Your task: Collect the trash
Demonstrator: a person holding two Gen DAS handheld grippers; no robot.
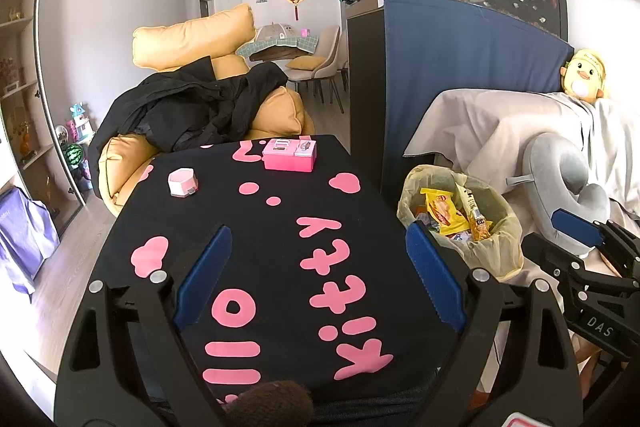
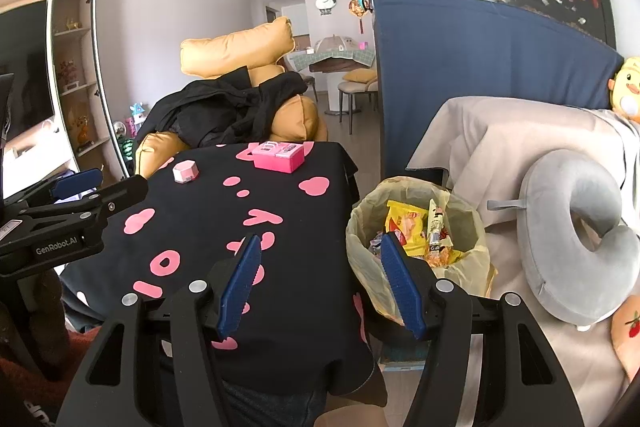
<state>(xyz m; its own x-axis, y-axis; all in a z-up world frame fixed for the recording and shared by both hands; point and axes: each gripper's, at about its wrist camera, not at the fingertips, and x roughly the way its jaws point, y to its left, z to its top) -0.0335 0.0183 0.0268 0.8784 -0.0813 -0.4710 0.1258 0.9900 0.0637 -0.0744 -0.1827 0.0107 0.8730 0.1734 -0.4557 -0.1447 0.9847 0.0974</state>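
Note:
A bin lined with a yellowish bag (image 1: pixel 496 251) (image 2: pixel 472 267) stands on the floor right of the table, holding yellow snack wrappers (image 1: pixel 444 211) (image 2: pixel 408 227) and other packets. My left gripper (image 1: pixel 320 255) hovers open over the black cloth with pink letters (image 1: pixel 280 227), nothing between its blue pads. My right gripper (image 2: pixel 318 259) is open too, above the table's right edge, with its right pad in front of the bin's rim; it also shows at the right of the left wrist view (image 1: pixel 580 231). The left gripper (image 2: pixel 80 187) appears at the left of the right wrist view.
A pink box (image 1: pixel 290 155) (image 2: pixel 280 155) and a small pink hexagonal case (image 1: pixel 183 182) (image 2: pixel 185 171) sit at the table's far end. Behind are yellow cushions with a black jacket (image 1: pixel 192 111). To the right lie a grey neck pillow (image 2: pixel 576 235) on a draped sofa and a blue panel (image 1: pixel 460 67).

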